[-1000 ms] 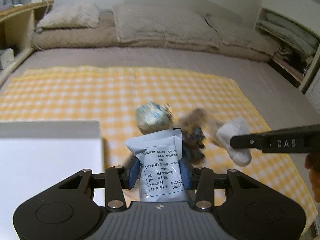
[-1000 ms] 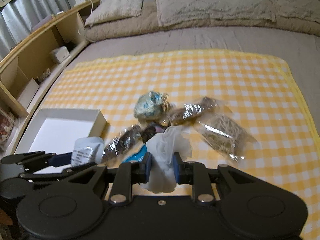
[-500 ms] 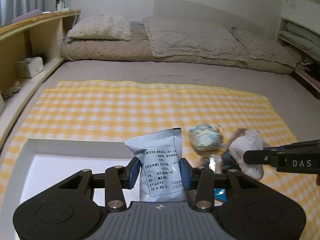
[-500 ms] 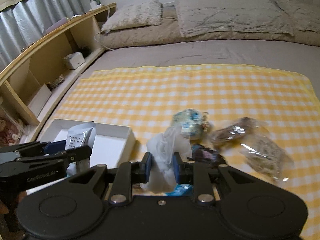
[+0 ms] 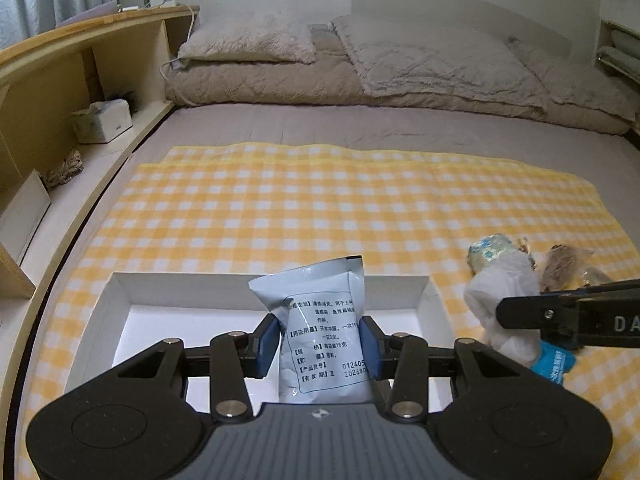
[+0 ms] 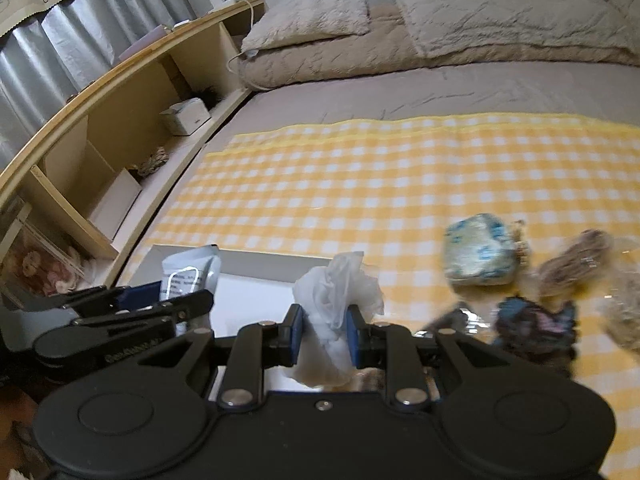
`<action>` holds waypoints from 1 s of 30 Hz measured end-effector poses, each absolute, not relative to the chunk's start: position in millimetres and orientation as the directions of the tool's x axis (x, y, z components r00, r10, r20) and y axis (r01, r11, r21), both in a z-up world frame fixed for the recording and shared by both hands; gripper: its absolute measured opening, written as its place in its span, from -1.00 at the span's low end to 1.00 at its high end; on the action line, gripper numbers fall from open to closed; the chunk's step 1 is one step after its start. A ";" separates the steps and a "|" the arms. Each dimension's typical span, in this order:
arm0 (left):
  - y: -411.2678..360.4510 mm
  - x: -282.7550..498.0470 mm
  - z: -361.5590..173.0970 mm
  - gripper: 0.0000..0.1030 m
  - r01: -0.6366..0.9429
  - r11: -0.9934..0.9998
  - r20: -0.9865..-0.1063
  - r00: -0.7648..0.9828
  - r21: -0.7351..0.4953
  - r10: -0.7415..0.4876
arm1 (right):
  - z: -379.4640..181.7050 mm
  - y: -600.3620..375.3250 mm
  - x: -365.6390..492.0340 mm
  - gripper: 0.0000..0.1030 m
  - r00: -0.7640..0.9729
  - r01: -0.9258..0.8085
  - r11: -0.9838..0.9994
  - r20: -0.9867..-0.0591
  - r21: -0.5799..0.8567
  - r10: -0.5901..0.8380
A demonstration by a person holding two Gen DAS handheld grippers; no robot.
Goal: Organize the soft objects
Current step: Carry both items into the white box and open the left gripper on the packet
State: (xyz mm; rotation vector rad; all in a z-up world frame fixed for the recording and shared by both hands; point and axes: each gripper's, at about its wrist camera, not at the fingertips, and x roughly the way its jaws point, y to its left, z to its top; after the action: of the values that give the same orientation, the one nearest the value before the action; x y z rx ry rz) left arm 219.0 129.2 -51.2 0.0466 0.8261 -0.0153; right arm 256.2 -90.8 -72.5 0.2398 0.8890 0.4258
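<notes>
My left gripper (image 5: 319, 340) is shut on a pale blue sachet (image 5: 320, 320) with printed text, held upright over the open white box (image 5: 120, 304). In the right wrist view the same sachet (image 6: 188, 272) and left gripper (image 6: 160, 300) appear at the left, above the box (image 6: 248, 260). My right gripper (image 6: 323, 334) is shut on a crumpled white plastic bag (image 6: 336, 300), just right of the box's near corner; the left wrist view shows that bag (image 5: 504, 300) at the right. A pile of soft packets (image 6: 480, 256) lies on the yellow checked cloth (image 6: 360, 184).
The cloth (image 5: 320, 208) covers a grey bed with pillows (image 5: 248, 40) at the back. A wooden shelf (image 5: 60, 92) with a tissue box runs along the left side. A small blue packet (image 5: 554, 362) lies near the right gripper.
Both grippers have swept left across the cloth with their loads. The sachet now hangs over the white box, and the packet pile has slid to the right of both views.
</notes>
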 end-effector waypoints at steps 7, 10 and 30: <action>137.2 233.6 -68.5 -0.13 0.040 0.999 -0.766 0.642 0.035 0.001 | -91.6 -63.5 274.5 -0.54 0.516 -0.255 0.877 -0.710 0.406 0.479; 136.4 240.8 -76.6 -0.13 0.058 0.997 -0.779 0.627 0.043 -0.003 | -101.0 -56.3 281.7 -0.54 0.505 -0.243 0.877 -0.718 0.414 0.479; 121.4 275.4 -115.7 -0.02 0.145 0.989 -0.828 0.559 0.039 -0.049 | -122.2 -55.8 304.9 -0.34 0.478 -0.222 0.883 -0.743 0.413 0.468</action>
State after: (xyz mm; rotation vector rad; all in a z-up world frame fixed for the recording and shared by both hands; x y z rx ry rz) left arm 275.4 121.4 -115.7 0.1068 0.9715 -0.1147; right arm 304.9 -55.8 -122.2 0.2760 0.9872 0.4278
